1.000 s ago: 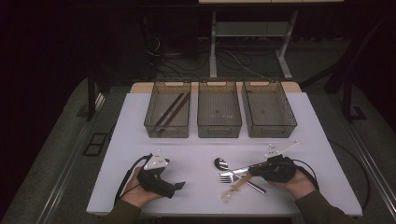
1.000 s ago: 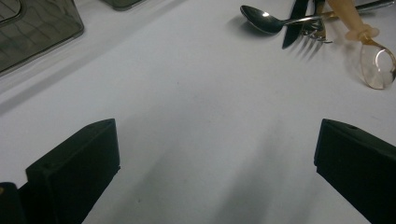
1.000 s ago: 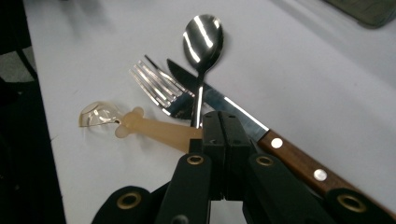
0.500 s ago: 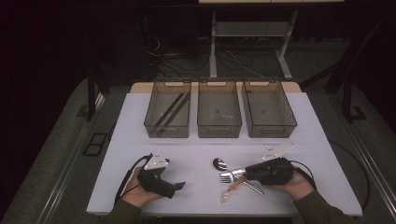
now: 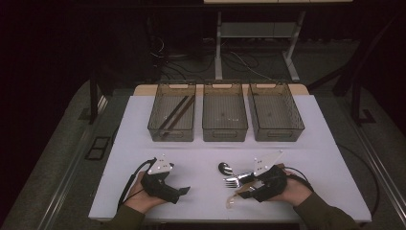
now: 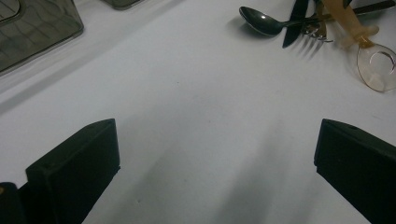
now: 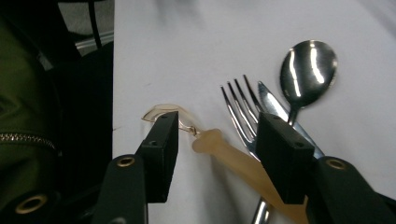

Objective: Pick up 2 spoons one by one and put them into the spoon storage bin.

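Observation:
A small heap of cutlery lies on the white table (image 5: 201, 153): a metal spoon (image 5: 224, 167) (image 7: 306, 65), a fork (image 5: 233, 181) (image 7: 240, 112), a knife (image 7: 275, 109) and an amber-handled plastic spoon (image 5: 232, 200) (image 7: 233, 158) with a clear bowl (image 6: 378, 65). My right gripper (image 5: 246, 186) (image 7: 217, 121) rests low over this heap. Its jaws have just been opening, and the amber handle runs between them without either pad pressing on it. My left gripper (image 5: 179, 191) (image 6: 217, 135) lies on the table to the left, open wide over bare surface.
Three grey see-through bins stand in a row at the back: left (image 5: 171, 136), middle (image 5: 225, 136), right (image 5: 276, 136). Dark chopsticks (image 5: 177, 111) lie in the left bin. The table's front edge is just behind both hands.
My right gripper has slid left and slightly toward the front edge over the cutlery, and its jaws have parted. The left gripper has stayed where it was.

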A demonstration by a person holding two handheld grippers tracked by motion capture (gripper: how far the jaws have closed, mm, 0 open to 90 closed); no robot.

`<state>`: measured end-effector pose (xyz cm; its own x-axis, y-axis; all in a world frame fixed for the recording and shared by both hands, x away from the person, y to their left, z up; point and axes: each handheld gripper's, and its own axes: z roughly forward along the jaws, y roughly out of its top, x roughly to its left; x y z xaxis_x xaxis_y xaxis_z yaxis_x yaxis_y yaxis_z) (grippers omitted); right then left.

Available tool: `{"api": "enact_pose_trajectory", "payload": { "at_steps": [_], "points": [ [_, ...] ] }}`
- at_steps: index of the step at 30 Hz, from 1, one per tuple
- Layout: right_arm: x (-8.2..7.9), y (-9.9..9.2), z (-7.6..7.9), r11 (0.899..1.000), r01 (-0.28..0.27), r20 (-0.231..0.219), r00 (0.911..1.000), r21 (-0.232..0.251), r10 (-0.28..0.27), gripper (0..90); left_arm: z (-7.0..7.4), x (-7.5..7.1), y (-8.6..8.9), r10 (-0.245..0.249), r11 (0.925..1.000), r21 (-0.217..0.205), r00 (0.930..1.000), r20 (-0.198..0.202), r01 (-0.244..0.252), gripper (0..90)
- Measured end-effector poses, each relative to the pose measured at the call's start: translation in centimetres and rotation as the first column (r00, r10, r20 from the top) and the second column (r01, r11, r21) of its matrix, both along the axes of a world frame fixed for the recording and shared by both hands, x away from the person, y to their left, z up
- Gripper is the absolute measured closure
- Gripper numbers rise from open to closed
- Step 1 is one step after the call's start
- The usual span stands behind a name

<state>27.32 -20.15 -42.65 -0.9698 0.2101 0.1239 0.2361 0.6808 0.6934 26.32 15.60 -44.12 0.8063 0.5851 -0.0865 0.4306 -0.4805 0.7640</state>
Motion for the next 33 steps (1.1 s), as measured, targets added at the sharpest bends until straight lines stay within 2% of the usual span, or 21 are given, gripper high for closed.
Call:
{"api": "enact_pose_trajectory", "payload": {
  "at_steps": [7, 14, 20, 27, 28, 31, 33],
  "points": [
    [0.1, 0.9, -0.6, 0.997, -0.07, 0.003, 0.9976, -0.031, 0.07, 47.6, 0.0, 0.0, 0.0, 0.001, 1.0, -0.001, 1.0, 0.0, -0.001, 0.0],
    [0.4, 1.3, -1.2, 0.994, -0.098, 0.011, 0.9951, -0.055, 0.098, 47.5, 0.0, 0.0, 0.0, 0.001, 1.0, -0.001, 1.0, -0.001, -0.001, 0.0],
    [0.6, 1.4, -1.5, 0.989, -0.139, 0.03, 0.9896, -0.05, 0.141, 47.6, 0.0, 0.0, 0.0, 0.0, 1.0, 0.002, 1.0, -0.002, 0.0, 0.0],
    [0.5, 1.4, -1.6, 0.984, -0.172, 0.023, 0.9846, -0.051, 0.173, 46.5, -0.1, 0.0, -0.1, 0.002, 1.0, -0.001, 1.0, -0.002, -0.002, 0.0],
    [0.5, 1.4, -1.7, 0.981, -0.187, 0.029, 0.9817, -0.053, 0.188, 46.3, -0.1, 0.0, -0.1, 0.002, 1.0, -0.002, 1.0, -0.002, -0.002, 0.0],
    [0.3, 1.7, -1.8, 0.976, -0.202, 0.041, 0.9776, -0.084, 0.206, 46.7, 0.0, 0.0, 0.0, 0.001, 1.0, 0.001, 1.0, -0.003, -0.001, 0.0],
    [0.3, 1.7, -1.8, 0.975, -0.205, 0.041, 0.9771, -0.089, 0.209, 48.3, 0.0, 0.0, 0.0, 0.002, 1.0, 0.0, 1.0, -0.003, -0.002, 0.0]
  ]
}}
